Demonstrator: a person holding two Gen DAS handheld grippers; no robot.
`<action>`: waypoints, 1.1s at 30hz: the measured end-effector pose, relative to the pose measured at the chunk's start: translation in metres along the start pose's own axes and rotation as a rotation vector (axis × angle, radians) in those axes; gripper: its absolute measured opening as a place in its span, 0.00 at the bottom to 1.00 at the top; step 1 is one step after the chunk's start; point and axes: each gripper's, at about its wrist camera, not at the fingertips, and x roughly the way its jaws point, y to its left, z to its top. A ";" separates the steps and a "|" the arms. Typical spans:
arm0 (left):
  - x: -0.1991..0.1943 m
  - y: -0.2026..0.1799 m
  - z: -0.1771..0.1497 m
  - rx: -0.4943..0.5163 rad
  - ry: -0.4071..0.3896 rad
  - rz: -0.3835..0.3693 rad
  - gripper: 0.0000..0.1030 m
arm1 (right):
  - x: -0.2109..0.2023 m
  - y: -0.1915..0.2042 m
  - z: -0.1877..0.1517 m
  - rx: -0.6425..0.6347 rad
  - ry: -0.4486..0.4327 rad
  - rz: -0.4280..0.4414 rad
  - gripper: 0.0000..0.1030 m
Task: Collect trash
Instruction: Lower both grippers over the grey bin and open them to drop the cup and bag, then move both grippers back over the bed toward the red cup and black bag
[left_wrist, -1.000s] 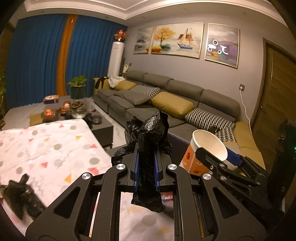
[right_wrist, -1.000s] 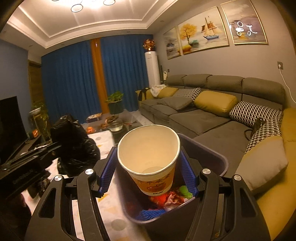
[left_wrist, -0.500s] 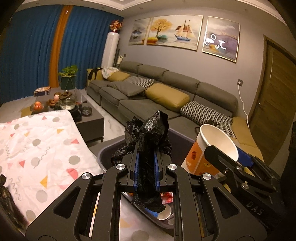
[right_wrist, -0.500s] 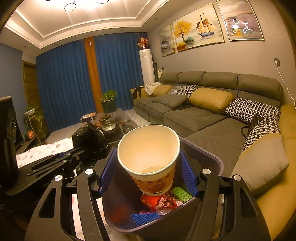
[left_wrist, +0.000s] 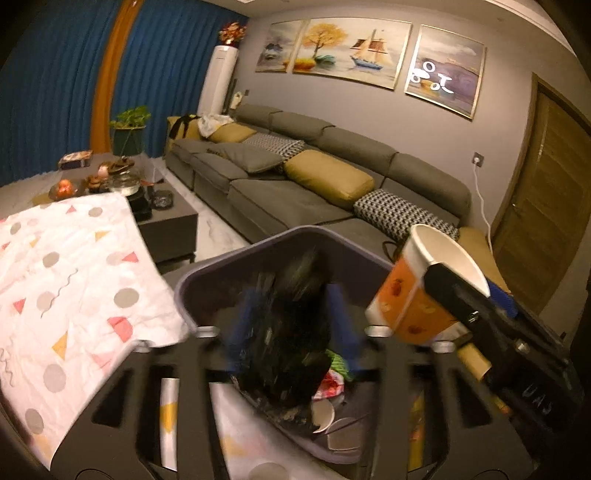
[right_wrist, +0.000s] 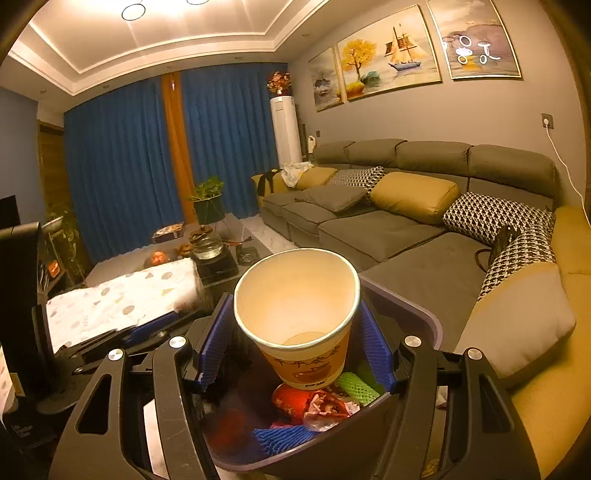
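A crumpled black plastic bag (left_wrist: 288, 354) hangs blurred between the blue pads of my left gripper (left_wrist: 290, 295). Its jaws are opening and the pads stand apart from the bag, right over the dark trash bin (left_wrist: 236, 258). My right gripper (right_wrist: 295, 314) is shut on an orange-printed paper cup (right_wrist: 306, 354), held upright and empty above the same bin (right_wrist: 413, 306). From the left wrist view the cup (left_wrist: 413, 295) sits just right of the bag. The bin holds a red wrapper (right_wrist: 295, 398), green foam netting (right_wrist: 354, 384) and blue netting (right_wrist: 280, 439).
A table under a white cloth with coloured shapes (left_wrist: 66, 280) lies left of the bin. A grey sofa (left_wrist: 332, 184) with yellow and patterned cushions runs along the wall behind it. A low dark coffee table (left_wrist: 166, 210) with bowls stands further back.
My left gripper came forward and down over the bin, and its jaws spread from tight on the black bag to well apart. The bag now blurs downward. The right gripper keeps the cup.
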 end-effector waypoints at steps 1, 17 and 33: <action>-0.001 0.002 0.000 -0.004 -0.003 -0.001 0.53 | 0.001 -0.001 0.000 0.006 0.003 0.000 0.63; -0.100 0.032 -0.006 -0.017 -0.143 0.195 0.92 | -0.012 0.003 0.006 0.026 -0.044 -0.058 0.77; -0.241 0.112 -0.051 -0.109 -0.183 0.525 0.94 | -0.066 0.107 -0.029 -0.064 0.003 0.167 0.79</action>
